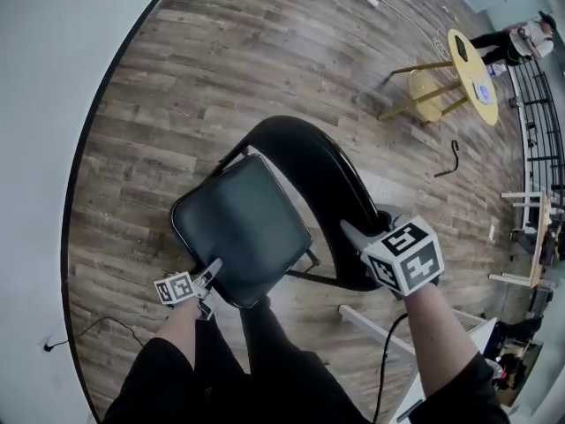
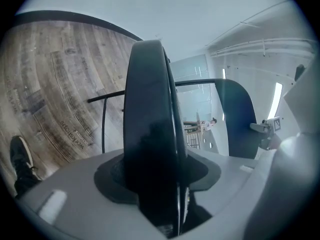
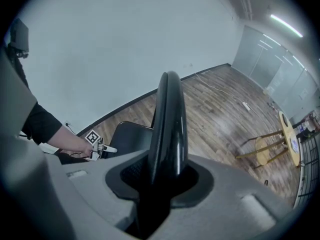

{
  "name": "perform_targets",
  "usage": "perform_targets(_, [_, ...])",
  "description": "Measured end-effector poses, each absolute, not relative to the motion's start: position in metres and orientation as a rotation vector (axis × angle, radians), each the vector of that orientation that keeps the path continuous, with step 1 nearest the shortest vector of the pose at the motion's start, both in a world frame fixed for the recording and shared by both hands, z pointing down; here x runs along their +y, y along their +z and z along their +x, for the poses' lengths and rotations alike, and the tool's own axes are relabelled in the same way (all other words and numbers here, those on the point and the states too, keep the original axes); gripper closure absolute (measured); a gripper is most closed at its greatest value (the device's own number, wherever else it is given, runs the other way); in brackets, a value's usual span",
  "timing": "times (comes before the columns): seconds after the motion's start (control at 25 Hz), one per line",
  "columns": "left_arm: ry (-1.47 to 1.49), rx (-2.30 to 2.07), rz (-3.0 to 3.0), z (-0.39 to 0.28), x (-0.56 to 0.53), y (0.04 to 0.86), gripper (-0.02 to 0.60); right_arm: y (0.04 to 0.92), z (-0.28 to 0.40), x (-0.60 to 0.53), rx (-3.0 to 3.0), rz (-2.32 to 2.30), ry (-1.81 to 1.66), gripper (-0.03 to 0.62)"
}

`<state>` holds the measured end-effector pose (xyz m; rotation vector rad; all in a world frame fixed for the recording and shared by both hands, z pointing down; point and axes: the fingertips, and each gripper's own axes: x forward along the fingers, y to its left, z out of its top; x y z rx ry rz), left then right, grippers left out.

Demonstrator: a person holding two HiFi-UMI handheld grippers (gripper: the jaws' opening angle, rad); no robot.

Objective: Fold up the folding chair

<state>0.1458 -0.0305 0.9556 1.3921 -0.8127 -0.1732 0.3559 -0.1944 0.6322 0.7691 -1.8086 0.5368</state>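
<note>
Folding chair point(image 1: 265, 210) – black, one only – stands on the wood floor point(image 1: 265, 60) right in front of the person's legs, not far from the curved white wall point(image 1: 53, 78). The left forearm, bare below a black sleeve, reaches low and forward. Its left gripper point(image 1: 205, 281) points ahead and a little downward, and its jaws are closed on the front edge of the padded seat point(image 1: 240, 223), which fills the gap between them in the left gripper view. The right forearm stretches out further to the side, with the right gripper point(image 1: 357, 235) aimed steeply down. Its jaws are clamped over the top rim of the curved backrest point(image 1: 327, 184), and the right gripper view shows that rim running up between them. There are two grippers, each carrying one cube of square markers. Beyond the chair stands one yellow round-topped table point(image 1: 468, 60) with a second yellow disc lower among its legs. One other person point(image 1: 521, 38) is at the far edge of the room, too small to make out. One black shoe point(image 2: 20, 159) with a pale sole shows in the left gripper view, and a thin cable point(image 1: 88, 329) lies on the floor by the wall. Printed on a floor plank is the one word that can be read – "workshops" point(image 2: 75, 136).
</note>
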Motion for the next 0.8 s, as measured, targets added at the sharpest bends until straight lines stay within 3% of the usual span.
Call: perform_targets(0.8, [-0.122,-0.931,1.304,0.174,-0.034,0.900,0.368,0.602,0.303,-0.145,-1.867,0.689,0.504,0.533])
